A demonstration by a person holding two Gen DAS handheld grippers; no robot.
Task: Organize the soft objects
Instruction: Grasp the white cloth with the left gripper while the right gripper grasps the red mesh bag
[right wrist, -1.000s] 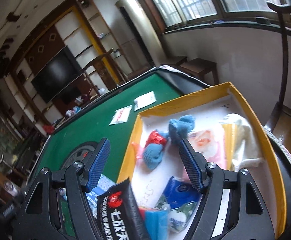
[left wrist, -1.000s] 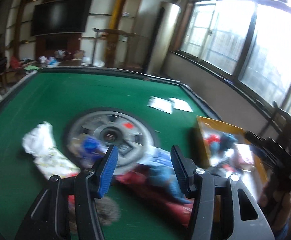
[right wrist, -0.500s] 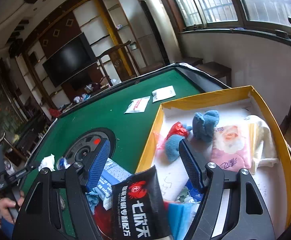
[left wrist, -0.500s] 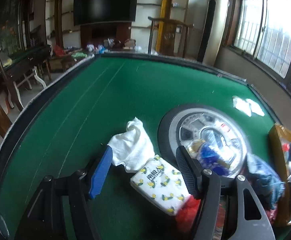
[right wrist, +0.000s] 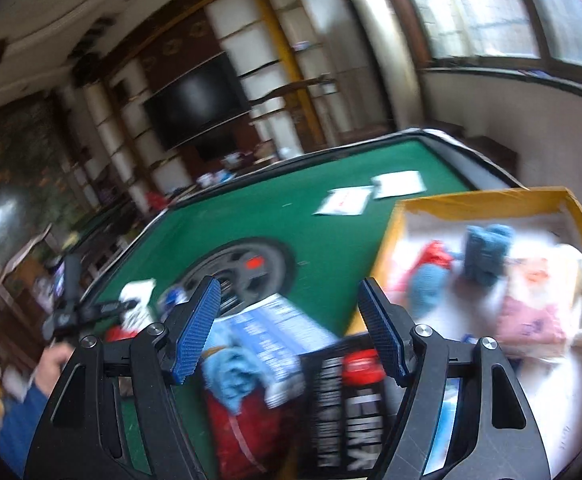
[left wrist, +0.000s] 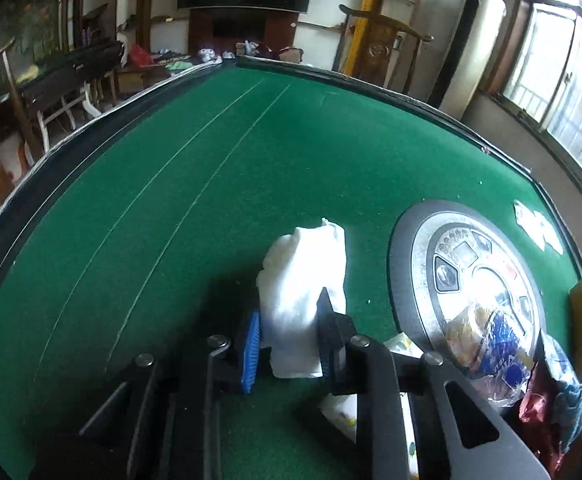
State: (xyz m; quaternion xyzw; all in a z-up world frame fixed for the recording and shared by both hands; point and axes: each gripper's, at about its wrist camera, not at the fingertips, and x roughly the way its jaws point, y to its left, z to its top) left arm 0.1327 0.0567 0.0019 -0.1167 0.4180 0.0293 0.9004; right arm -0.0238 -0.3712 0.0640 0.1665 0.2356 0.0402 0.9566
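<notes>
Since half a second ago the left gripper (left wrist: 289, 334) has closed on the white cloth (left wrist: 303, 284), whose long axis runs away from it over the green table (left wrist: 171, 200). The right gripper (right wrist: 289, 330) hangs open above the pile, the yellow box (right wrist: 471, 200) to its right.

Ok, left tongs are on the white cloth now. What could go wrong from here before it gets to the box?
1. The left tongs pinch only the near end of the white cloth; the rest lies loose on the green felt and may slip free or drag.
2. The way to the yellow box crosses the pile around the blue towel, so trailing cloth might snag there.
3. The right tongs hang open over that pile, possibly in the path.
</notes>
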